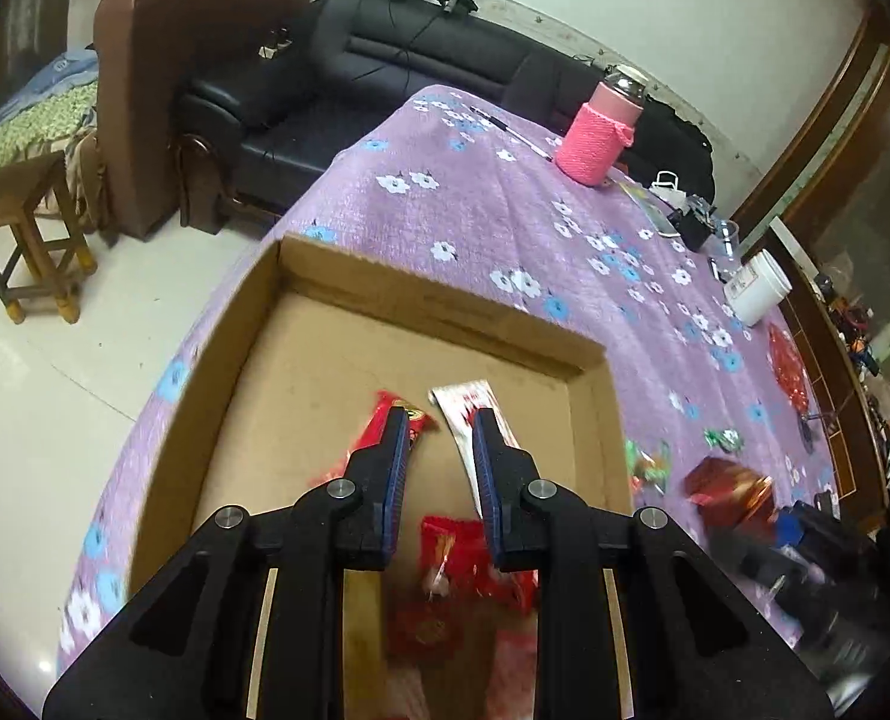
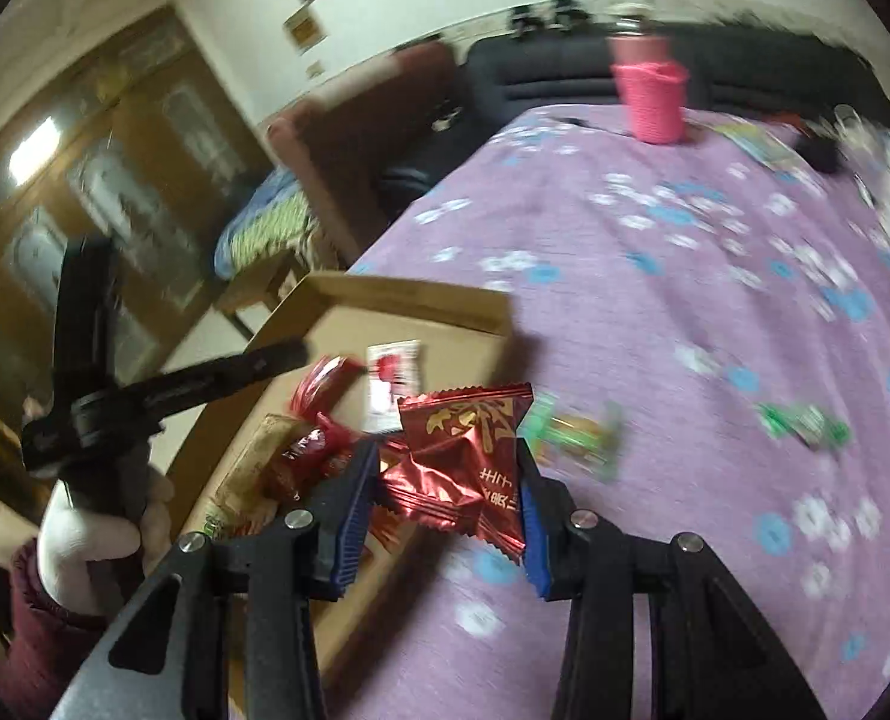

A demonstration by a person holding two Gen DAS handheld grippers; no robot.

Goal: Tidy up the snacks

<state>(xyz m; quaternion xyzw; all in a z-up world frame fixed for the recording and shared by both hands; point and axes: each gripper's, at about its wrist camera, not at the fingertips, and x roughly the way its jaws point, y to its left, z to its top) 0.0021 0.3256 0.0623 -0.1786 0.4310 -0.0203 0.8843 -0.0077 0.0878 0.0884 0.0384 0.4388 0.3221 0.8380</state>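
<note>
A shallow cardboard box (image 1: 445, 306) lies on the purple flowered tablecloth (image 1: 475, 204). My left gripper (image 1: 440, 420) hangs open and empty over the box, above a red snack packet (image 1: 384, 438) and a white one (image 1: 463, 408); more red packets (image 1: 463, 564) lie nearer me. My right gripper (image 2: 448, 450) is shut on a dark red foil snack packet (image 2: 463, 450), held above the table by the box's right wall (image 2: 408, 306). The box holds several red packets (image 2: 318, 420) and a white one (image 2: 390, 384). Green candies (image 2: 577, 432) (image 2: 805, 420) lie loose on the cloth.
A pink knitted bottle (image 1: 601, 132), a white jar (image 1: 757, 288), a clear cup (image 1: 724, 240) and small items stand at the table's far side. Green candies (image 1: 649, 462), a red packet (image 1: 790, 366) lie right of the box. A sofa (image 1: 384, 72) and stool (image 1: 24, 234) are beyond.
</note>
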